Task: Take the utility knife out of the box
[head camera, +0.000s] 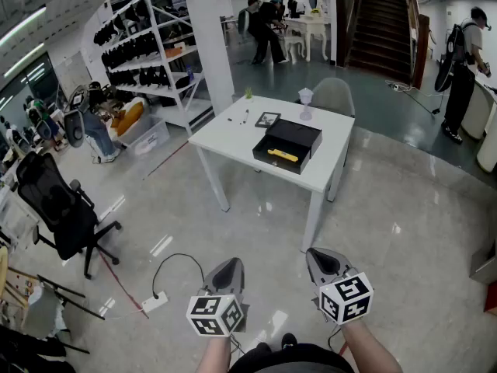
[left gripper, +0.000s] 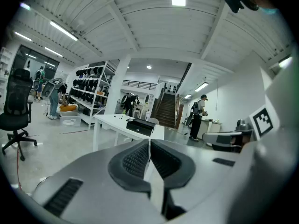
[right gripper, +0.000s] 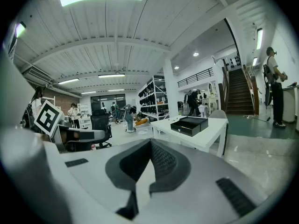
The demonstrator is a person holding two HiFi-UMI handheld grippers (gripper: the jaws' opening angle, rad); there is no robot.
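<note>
In the head view, a black office chair (head camera: 58, 208) stands on the floor at the left edge. At the bottom, a little left of the middle, I hold my left tongs (head camera: 231, 264). Its two jaws are pressed together and nothing is between them; the left gripper view shows this clearly. Above it, in the middle of the frame, stands the white table (head camera: 225, 134), well apart from both my tongs, with bare floor between. On the right half of the table top lies the open black box (head camera: 289, 140). The yellow utility knife (head camera: 283, 155) lies inside it, in the part nearer to me. So the knife is far above my tongs in the picture, about midway between the two of them. At the bottom, right of the middle, is my right tongs (head camera: 320, 256). Its jaws are also fully closed and it holds nothing. In both gripper views the box shows small and far beyond the jaw tips.
</note>
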